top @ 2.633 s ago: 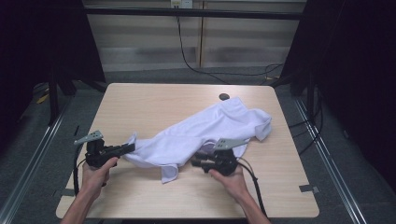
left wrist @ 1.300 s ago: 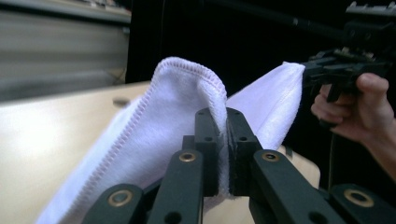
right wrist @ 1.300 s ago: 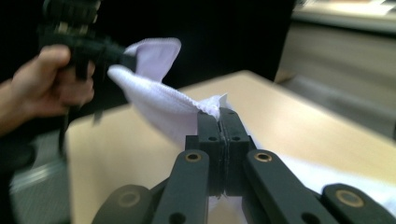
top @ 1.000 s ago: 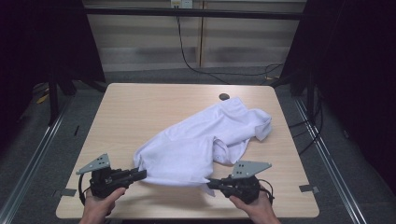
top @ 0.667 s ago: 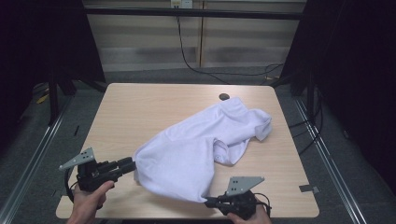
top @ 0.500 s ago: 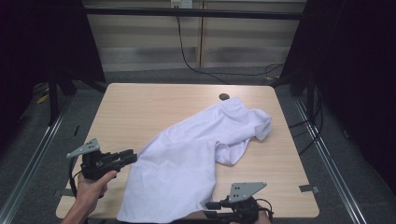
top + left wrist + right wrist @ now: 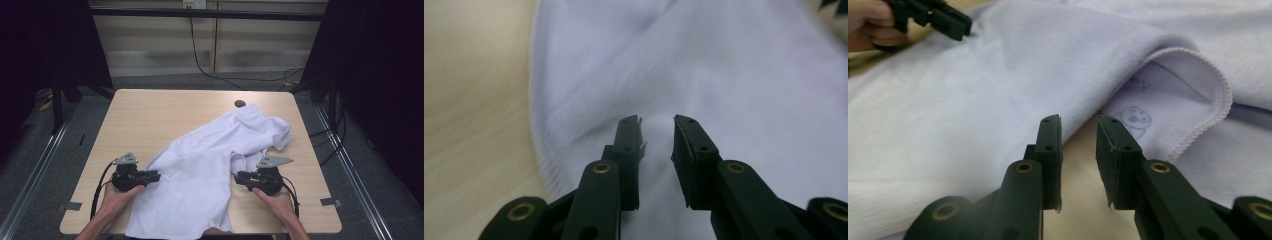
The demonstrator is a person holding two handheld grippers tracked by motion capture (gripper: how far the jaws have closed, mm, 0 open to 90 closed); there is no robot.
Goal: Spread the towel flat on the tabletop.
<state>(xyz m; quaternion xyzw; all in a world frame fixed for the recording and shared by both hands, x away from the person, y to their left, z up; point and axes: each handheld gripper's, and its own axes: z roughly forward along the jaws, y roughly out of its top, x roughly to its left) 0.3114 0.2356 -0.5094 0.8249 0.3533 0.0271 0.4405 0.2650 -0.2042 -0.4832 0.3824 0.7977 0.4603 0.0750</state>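
Note:
A white garment [image 7: 200, 170] lies spread across the wooden table [image 7: 150, 115], from the front edge up to the back right. My left gripper [image 7: 157, 175] rests at its left edge, open, with its tips over the cloth [image 7: 724, 75] and nothing between them. My right gripper [image 7: 236, 176] sits at the garment's right side, also open. Its jaws point at a strip of bare table beside a folded-back hem [image 7: 1218, 90] with a small printed face [image 7: 1135, 116] on the inside. In the right gripper view the left gripper [image 7: 948, 20] shows far off at the top left.
A small dark round thing [image 7: 240, 103] sits near the table's back edge, close to the garment's far end. Tape marks [image 7: 71, 205] lie at the front corners. Cables run over the floor behind the table, and dark frames stand at both sides.
Both grippers had pulled the garment toward the front edge and spread it out. They have since let go, and the right one has come back up onto the table.

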